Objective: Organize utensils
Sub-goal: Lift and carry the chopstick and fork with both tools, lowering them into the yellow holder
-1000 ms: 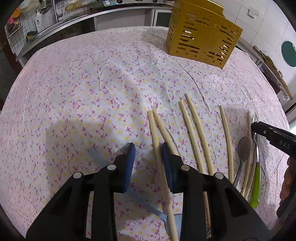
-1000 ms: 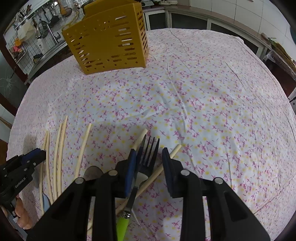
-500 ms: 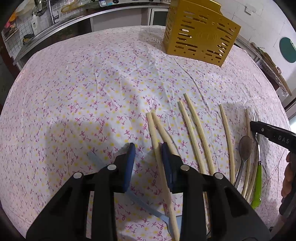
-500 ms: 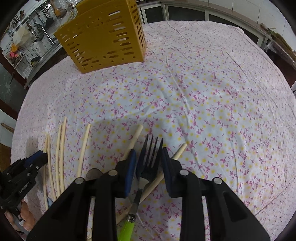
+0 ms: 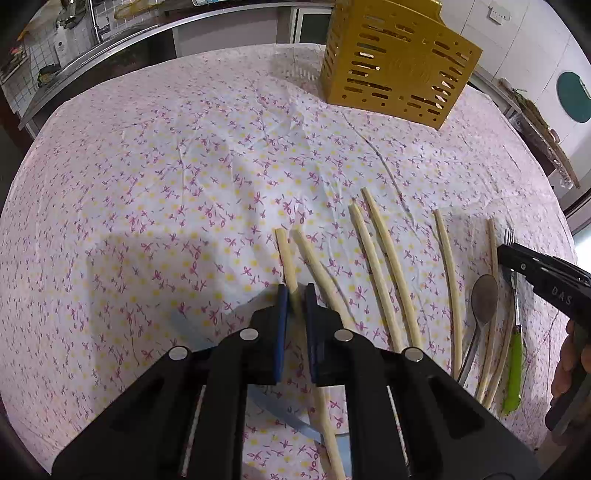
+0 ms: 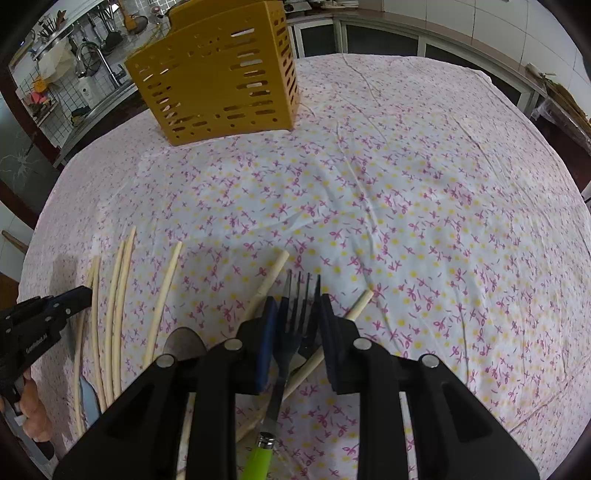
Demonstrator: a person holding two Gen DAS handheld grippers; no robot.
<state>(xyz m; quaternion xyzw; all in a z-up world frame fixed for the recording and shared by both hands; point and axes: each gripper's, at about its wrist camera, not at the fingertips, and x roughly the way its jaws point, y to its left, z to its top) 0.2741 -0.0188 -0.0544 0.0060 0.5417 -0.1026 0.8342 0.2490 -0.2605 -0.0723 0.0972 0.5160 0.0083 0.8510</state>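
Note:
Several pale chopsticks lie fanned on the flowered tablecloth. My left gripper is shut on one chopstick, the leftmost of the fan. A green-handled fork lies between the fingers of my right gripper, which is open around its neck; the fork also shows in the left wrist view. A metal spoon lies beside it. The yellow slotted utensil holder stands at the far side of the table and also shows in the right wrist view.
A pale blue utensil lies under my left gripper, partly hidden. A kitchen counter with a sink runs behind the table. The table edge curves close on the right.
My left gripper moved right onto the leftmost chopstick and closed on it. My right gripper stayed around the fork's neck, shifting slightly forward.

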